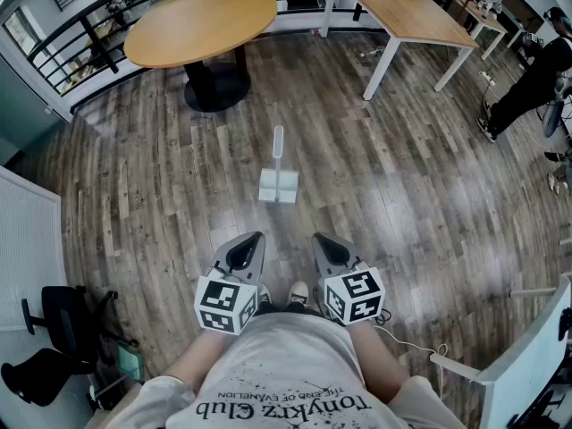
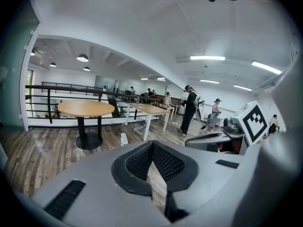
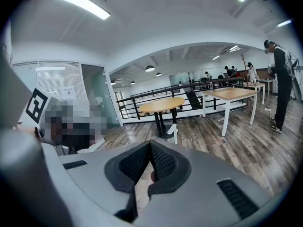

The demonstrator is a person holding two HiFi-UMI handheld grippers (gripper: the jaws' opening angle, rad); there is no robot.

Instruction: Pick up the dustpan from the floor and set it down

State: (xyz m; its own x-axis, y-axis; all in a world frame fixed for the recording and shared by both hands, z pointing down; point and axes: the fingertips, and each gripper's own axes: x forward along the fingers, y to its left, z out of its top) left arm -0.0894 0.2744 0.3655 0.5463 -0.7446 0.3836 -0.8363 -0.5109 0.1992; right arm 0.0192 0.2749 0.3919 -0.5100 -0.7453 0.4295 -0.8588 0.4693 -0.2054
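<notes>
A white dustpan (image 1: pixel 278 186) lies on the wooden floor straight ahead of me, its long handle (image 1: pixel 278 141) pointing away. My left gripper (image 1: pixel 259 237) and right gripper (image 1: pixel 317 237) hang side by side near my body, short of the pan and clear of it. Each has its jaws shut tip to tip with nothing between them. In the left gripper view the dustpan's handle (image 2: pixel 123 139) rises just beyond the shut left gripper (image 2: pixel 152 144), and the other gripper's marker cube (image 2: pixel 253 121) shows at the right. The right gripper view shows the dustpan (image 3: pixel 174 132) past the shut right gripper (image 3: pixel 150 143).
A round wooden table (image 1: pixel 201 25) on a black pedestal stands beyond the dustpan at the left, a rectangular white-legged table (image 1: pixel 402 12) at the right. A person in black (image 1: pixel 527 88) stands far right. A black office chair (image 1: pixel 45 329) sits near left, a white desk (image 1: pixel 527 356) near right.
</notes>
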